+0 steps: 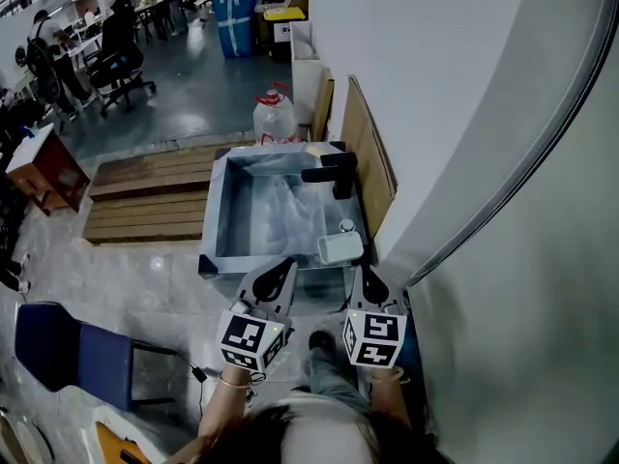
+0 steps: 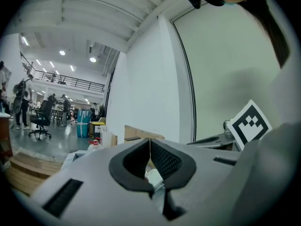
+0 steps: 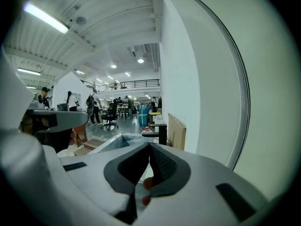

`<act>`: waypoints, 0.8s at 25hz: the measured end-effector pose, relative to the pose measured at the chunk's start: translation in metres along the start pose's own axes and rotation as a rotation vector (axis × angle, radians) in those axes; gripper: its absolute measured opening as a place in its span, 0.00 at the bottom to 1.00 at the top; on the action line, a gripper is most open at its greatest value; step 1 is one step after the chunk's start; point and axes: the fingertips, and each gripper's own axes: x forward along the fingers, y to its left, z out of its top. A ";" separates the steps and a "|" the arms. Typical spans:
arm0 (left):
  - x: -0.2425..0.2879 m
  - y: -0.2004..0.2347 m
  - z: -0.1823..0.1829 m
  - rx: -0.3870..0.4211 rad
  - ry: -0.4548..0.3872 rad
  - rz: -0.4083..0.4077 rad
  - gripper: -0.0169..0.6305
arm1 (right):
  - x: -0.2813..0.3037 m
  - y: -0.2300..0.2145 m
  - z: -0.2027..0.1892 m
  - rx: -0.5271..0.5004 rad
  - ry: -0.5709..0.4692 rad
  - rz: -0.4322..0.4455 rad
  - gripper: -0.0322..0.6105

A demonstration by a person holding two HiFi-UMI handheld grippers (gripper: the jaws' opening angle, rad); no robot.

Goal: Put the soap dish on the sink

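Left gripper [image 2: 150, 143]: jaws closed, tips touching, nothing held between them. Right gripper [image 3: 149, 147]: jaws also closed tip to tip, empty; some reddish spots show through the gap lower down, can't tell what they are.

In the head view, the left gripper [image 1: 285, 268] and right gripper [image 1: 365, 277] are side by side, near the body, both aimed at the near edge of the sink [image 1: 209, 228]. Each has a marker cube at the rear; the right one's cube [image 2: 251, 123] shows in the left gripper view.

Soap dish [image 1: 339, 248]: pale, rounded rectangle. It sits on the sink's near right corner rim, just ahead of the right gripper's tips and between the two grippers' lines. No contact with either gripper is visible.

The sink is a rectangular metal basin with wrinkled clear film inside. A black faucet [image 1: 333, 170] stands at its far right side and reaches over the basin; it also shows in the right gripper view [image 3: 158, 134].

Cardboard sheets [image 1: 368, 151] lean on the white wall [image 1: 435, 85] to the right of the sink. A plastic jug [image 1: 274, 115] with a red cap stands behind the sink. A wooden platform [image 1: 145, 196] lies to the left of the sink, and a blue chair [image 1: 70, 350] is at lower left on the floor [image 1: 164, 288].
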 end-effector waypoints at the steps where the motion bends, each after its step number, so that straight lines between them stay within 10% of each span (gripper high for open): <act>1: -0.002 0.000 0.001 0.001 -0.003 0.003 0.04 | -0.003 0.002 0.002 -0.002 -0.007 0.005 0.09; 20: -0.056 -0.020 0.012 0.013 -0.048 0.058 0.04 | -0.059 0.027 0.012 -0.052 -0.061 0.059 0.09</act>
